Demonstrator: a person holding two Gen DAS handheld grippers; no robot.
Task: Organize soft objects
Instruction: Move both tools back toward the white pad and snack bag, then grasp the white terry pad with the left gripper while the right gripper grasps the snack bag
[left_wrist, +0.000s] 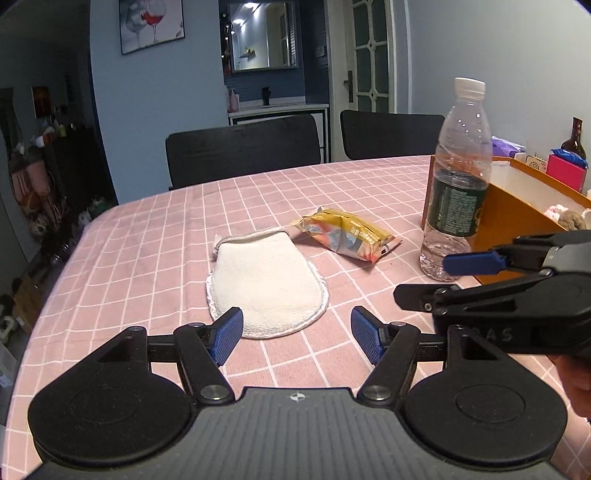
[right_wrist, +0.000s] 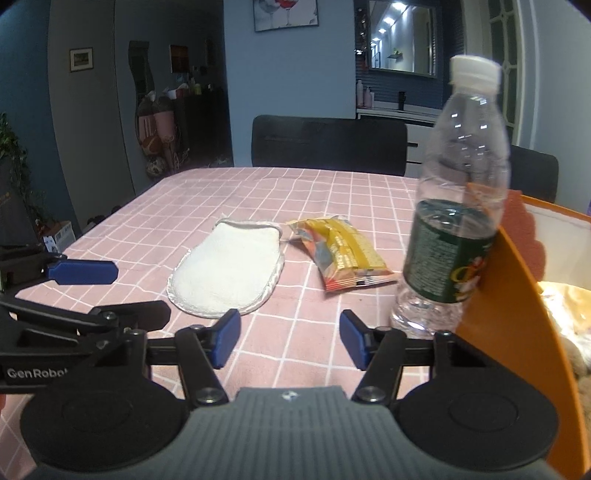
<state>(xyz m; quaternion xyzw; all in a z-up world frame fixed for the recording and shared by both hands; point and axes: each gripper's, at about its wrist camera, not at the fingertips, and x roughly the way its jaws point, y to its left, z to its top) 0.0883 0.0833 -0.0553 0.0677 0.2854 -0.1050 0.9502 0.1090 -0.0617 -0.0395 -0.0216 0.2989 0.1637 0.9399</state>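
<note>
A white terry mitt (left_wrist: 266, 284) (right_wrist: 225, 273) lies flat on the pink checked tablecloth (left_wrist: 147, 258). To its right rests a yellow snack packet (left_wrist: 347, 234) (right_wrist: 343, 254). My left gripper (left_wrist: 297, 336) is open and empty, and the mitt's near edge shows just beyond its left pad. My right gripper (right_wrist: 290, 338) is also open with nothing between its pads, aimed at bare cloth between the mitt and a water bottle (right_wrist: 450, 221). Each gripper shows in the other's view: the right gripper (left_wrist: 443, 280) and the left gripper (right_wrist: 122, 291).
The clear water bottle (left_wrist: 458, 184) stands against an orange box (left_wrist: 517, 210) (right_wrist: 517, 295) holding plush items (left_wrist: 569, 218). Behind the box are a pink box (left_wrist: 565, 171) and a dark bottle (left_wrist: 574, 142). Two black chairs (left_wrist: 243, 151) stand at the table's far edge.
</note>
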